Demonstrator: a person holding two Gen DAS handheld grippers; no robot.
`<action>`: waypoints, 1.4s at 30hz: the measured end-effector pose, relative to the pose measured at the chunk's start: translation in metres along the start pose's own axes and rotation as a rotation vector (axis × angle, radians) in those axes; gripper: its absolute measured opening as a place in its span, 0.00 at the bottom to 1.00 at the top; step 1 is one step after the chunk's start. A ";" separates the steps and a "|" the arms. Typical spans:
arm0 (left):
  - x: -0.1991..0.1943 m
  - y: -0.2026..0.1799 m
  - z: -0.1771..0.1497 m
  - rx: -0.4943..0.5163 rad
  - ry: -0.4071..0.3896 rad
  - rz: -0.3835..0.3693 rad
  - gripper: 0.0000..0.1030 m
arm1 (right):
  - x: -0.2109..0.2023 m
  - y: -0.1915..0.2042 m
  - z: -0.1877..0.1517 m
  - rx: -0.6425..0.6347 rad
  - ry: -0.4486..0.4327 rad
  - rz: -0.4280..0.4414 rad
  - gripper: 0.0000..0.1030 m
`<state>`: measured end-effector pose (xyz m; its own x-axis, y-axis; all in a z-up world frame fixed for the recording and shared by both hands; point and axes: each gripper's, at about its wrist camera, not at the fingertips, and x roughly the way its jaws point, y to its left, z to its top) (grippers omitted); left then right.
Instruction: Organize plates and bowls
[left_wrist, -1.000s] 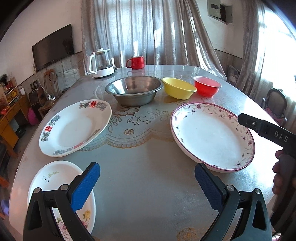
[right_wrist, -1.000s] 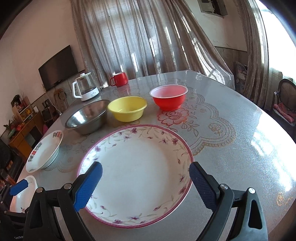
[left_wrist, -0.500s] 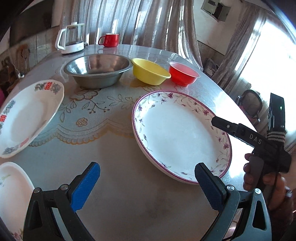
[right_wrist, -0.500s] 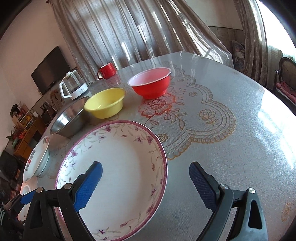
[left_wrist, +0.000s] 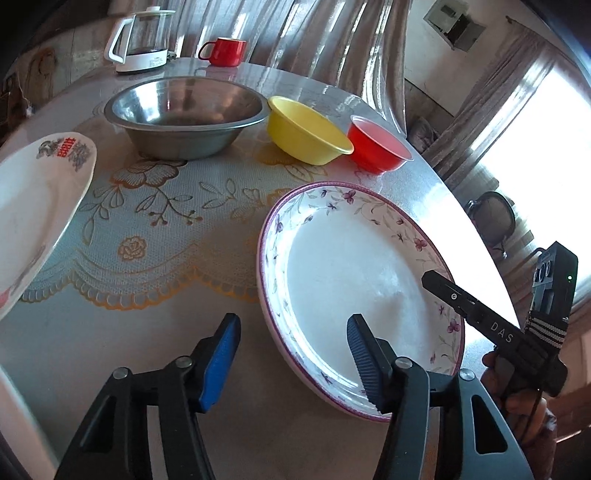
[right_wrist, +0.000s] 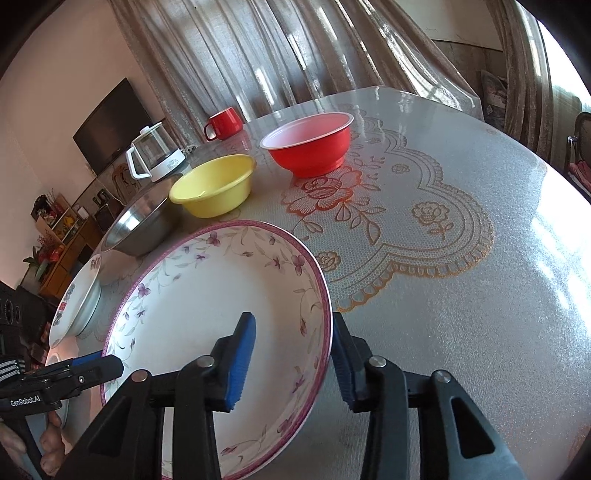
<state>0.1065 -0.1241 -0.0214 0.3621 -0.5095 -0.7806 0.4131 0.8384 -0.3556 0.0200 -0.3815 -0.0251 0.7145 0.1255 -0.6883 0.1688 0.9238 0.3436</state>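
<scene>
The floral plate (right_wrist: 221, 317) is sitting on the table (right_wrist: 461, 295) in front of the yellow bowl (right_wrist: 214, 184) and red bowl (right_wrist: 310, 144), with both grippers straddling its rim, jaws part-closed but not pinching yet. If the right gripper (right_wrist: 291, 362) is catching only the glazed lip, the plate is probably going to slip or tip — same for the left gripper (left_wrist: 291, 354). Only the left view is showing the steel bowl (left_wrist: 184, 114) whole.

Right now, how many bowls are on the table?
3, in a row behind the flowered plate: steel bowl, yellow bowl, red bowl. Others could sit outside the view.
</scene>
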 end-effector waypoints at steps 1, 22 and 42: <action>0.003 -0.001 0.000 0.004 0.006 -0.006 0.45 | 0.000 0.000 0.000 -0.002 0.001 0.002 0.39; -0.011 0.025 -0.005 -0.037 -0.039 0.048 0.31 | 0.006 0.024 -0.004 -0.071 0.026 -0.016 0.41; -0.042 0.077 -0.010 -0.144 -0.065 0.193 0.36 | 0.024 0.103 -0.022 -0.215 0.078 0.007 0.41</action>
<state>0.1142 -0.0358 -0.0211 0.4779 -0.3450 -0.8078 0.2094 0.9379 -0.2766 0.0397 -0.2753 -0.0203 0.6591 0.1519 -0.7365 0.0099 0.9776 0.2104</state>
